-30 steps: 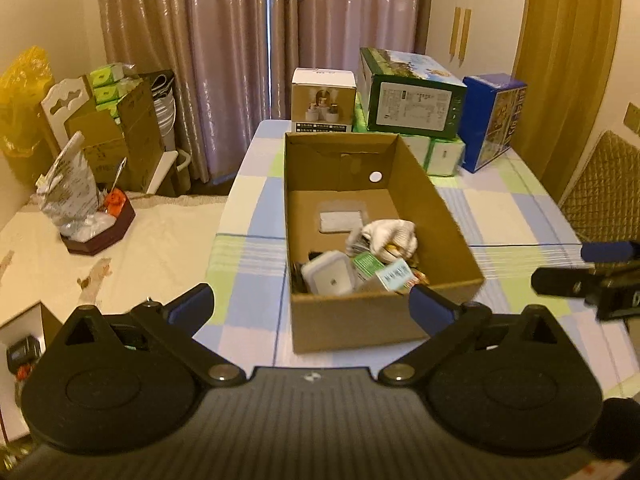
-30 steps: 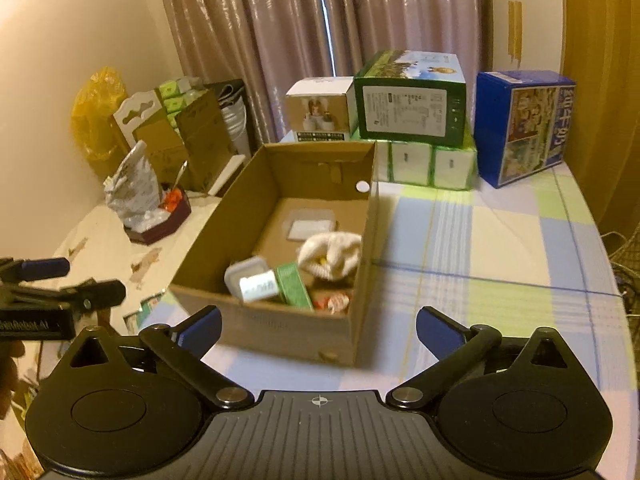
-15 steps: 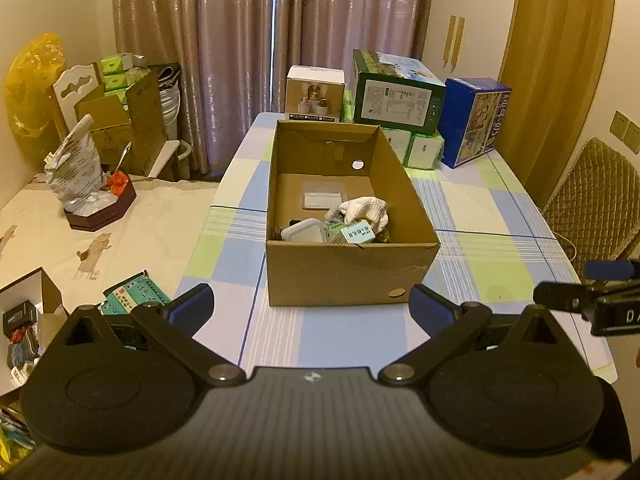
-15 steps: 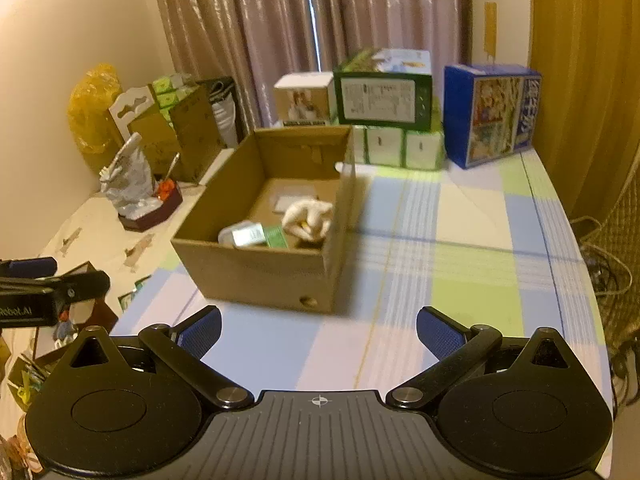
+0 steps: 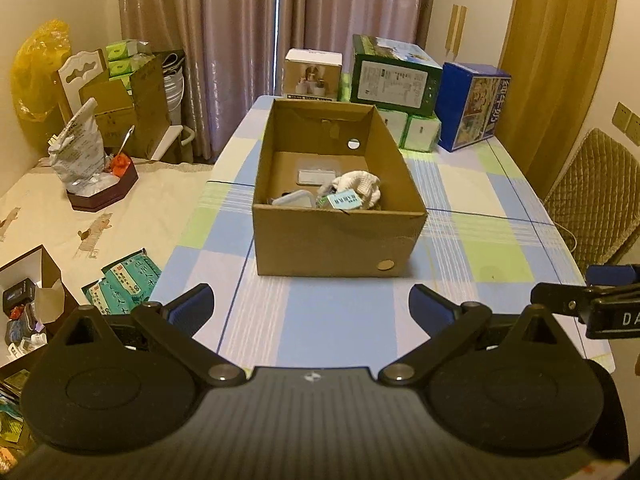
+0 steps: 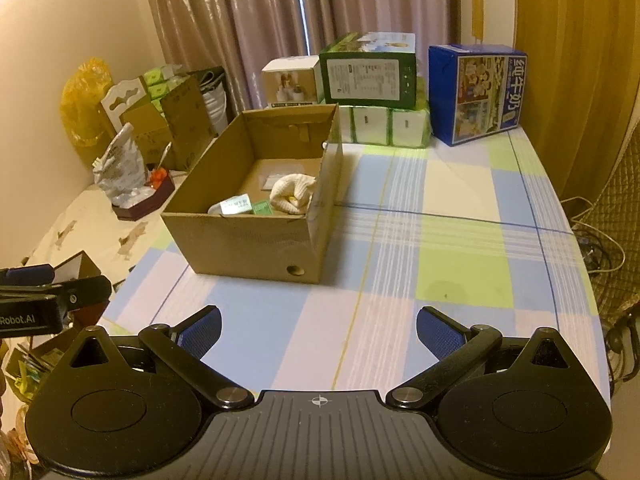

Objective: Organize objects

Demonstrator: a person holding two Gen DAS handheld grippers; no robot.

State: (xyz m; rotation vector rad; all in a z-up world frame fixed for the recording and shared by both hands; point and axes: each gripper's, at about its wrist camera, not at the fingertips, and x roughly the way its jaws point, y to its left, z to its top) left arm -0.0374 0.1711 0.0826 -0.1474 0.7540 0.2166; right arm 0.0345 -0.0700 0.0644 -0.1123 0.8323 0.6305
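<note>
Both grippers are hovering above the near end of the checked surface (image 5: pixel 472 256), well apart from the cardboard box (image 5: pixel 336 240), which is sitting toward the left side of that surface. The left gripper (image 5: pixel 311 309) is holding its fingers (image 5: pixel 191 309) spread wide with nothing between them; the right gripper (image 6: pixel 318 330) is likewise presenting its fingers (image 6: pixel 438 330) wide apart and empty. Inside the box, a white cloth bundle (image 5: pixel 362 186), a flat lidded container (image 5: pixel 294 200) and a small green-labelled packet (image 5: pixel 345 199) are lying crowded at the near end. Probable risks: the near wall is hiding the lower parts of these items, so a descent judged from here could be striking the rim or pinching the cloth together with a neighbour; the light box could also be sliding under a sideways push. The left view is showing green packets (image 5: pixel 124 282) lying on the bed beside the surface; the right view is showing cables (image 6: pixel 600 248) trailing past the far right edge.
</note>
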